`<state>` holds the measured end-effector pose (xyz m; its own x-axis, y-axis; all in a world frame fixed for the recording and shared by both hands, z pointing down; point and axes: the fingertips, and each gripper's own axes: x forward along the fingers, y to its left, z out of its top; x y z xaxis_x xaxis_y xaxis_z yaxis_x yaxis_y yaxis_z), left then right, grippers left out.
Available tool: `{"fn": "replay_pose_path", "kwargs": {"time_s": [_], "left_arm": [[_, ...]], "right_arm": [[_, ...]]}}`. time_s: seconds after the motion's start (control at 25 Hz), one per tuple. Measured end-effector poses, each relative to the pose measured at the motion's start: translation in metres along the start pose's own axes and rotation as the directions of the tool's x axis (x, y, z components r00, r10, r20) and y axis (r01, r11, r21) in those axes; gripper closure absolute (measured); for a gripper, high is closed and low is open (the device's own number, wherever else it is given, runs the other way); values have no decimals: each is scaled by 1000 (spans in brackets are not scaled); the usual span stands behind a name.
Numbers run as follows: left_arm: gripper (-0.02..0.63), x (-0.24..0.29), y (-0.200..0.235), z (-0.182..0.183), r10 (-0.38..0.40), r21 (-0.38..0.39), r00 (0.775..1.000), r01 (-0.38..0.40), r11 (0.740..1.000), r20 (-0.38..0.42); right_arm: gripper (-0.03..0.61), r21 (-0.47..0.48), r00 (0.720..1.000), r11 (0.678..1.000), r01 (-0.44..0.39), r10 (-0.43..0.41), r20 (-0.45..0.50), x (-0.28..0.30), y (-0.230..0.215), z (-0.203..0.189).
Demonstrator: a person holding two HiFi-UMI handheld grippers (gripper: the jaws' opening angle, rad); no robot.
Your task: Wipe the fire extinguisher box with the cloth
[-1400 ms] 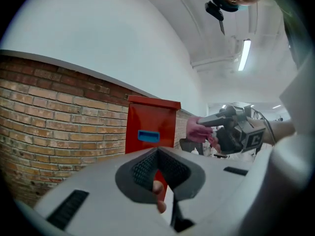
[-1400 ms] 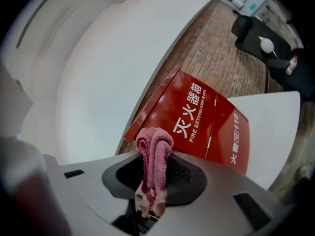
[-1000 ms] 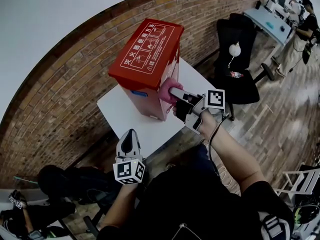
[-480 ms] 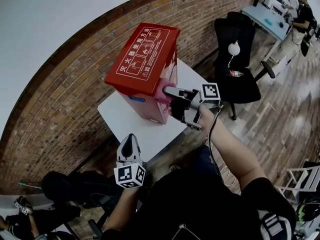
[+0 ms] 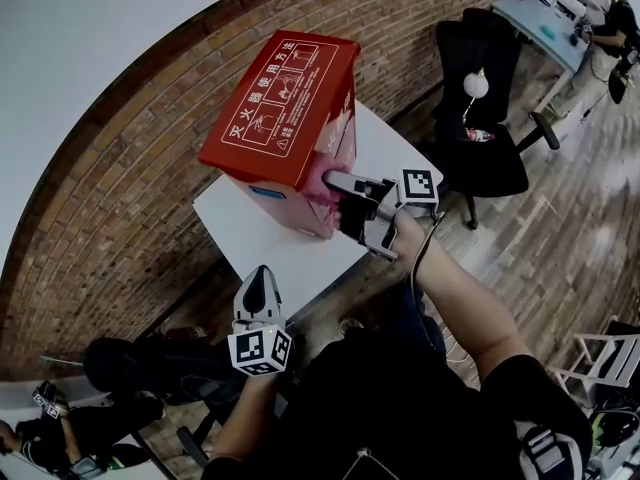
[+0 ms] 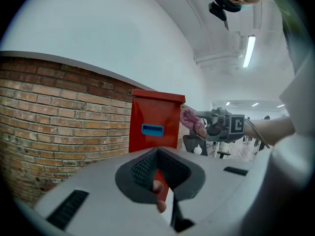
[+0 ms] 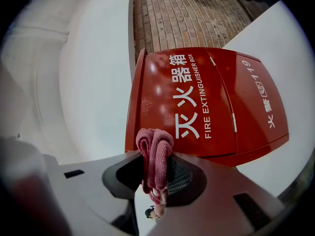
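- Cloth (image 7: pixel 155 151): pink, soft and folded into a thick wad, pinched between the jaws of the right tongs (image 7: pixel 155 176). It looks light and limp, so a bite on the bunched fold, as here, should keep it from slipping out under rubbing.
- Fire extinguisher box (image 5: pixel 285 108): red, upright on the white desk (image 5: pixel 268 253), close to the brick wall (image 5: pixel 120 198). Its sides look stiff, smooth and rather slippery. If it is empty, it may be light enough to slide under a hard push.
- Right arm: stretched forward, with the wrist turned so the tongs lie sideways. As far as the head view shows, the cloth is pressed against the box's side face, low down.
- Left tongs (image 5: pixel 258 276): pressed together on nothing, held low by the near desk edge, well apart from the box and pointing toward it. In my judgement they could brace the box.
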<state>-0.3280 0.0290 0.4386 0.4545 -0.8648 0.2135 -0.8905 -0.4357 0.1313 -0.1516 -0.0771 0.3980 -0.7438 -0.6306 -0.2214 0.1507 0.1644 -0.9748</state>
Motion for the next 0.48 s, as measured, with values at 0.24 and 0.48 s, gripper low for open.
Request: {"fn": "replay_pose_path", "kwargs": {"time_s": [0.24, 0.48], "left_arm": [[586, 4, -5, -3, 11, 7, 1000, -11, 1000, -19], [586, 10, -10, -6, 8, 16, 999, -8, 1000, -35]], "right_arm": [[468, -33, 1000, 999, 22, -22, -16, -3, -12, 0], [468, -47, 999, 998, 31, -32, -21, -5, -24, 0]]}}
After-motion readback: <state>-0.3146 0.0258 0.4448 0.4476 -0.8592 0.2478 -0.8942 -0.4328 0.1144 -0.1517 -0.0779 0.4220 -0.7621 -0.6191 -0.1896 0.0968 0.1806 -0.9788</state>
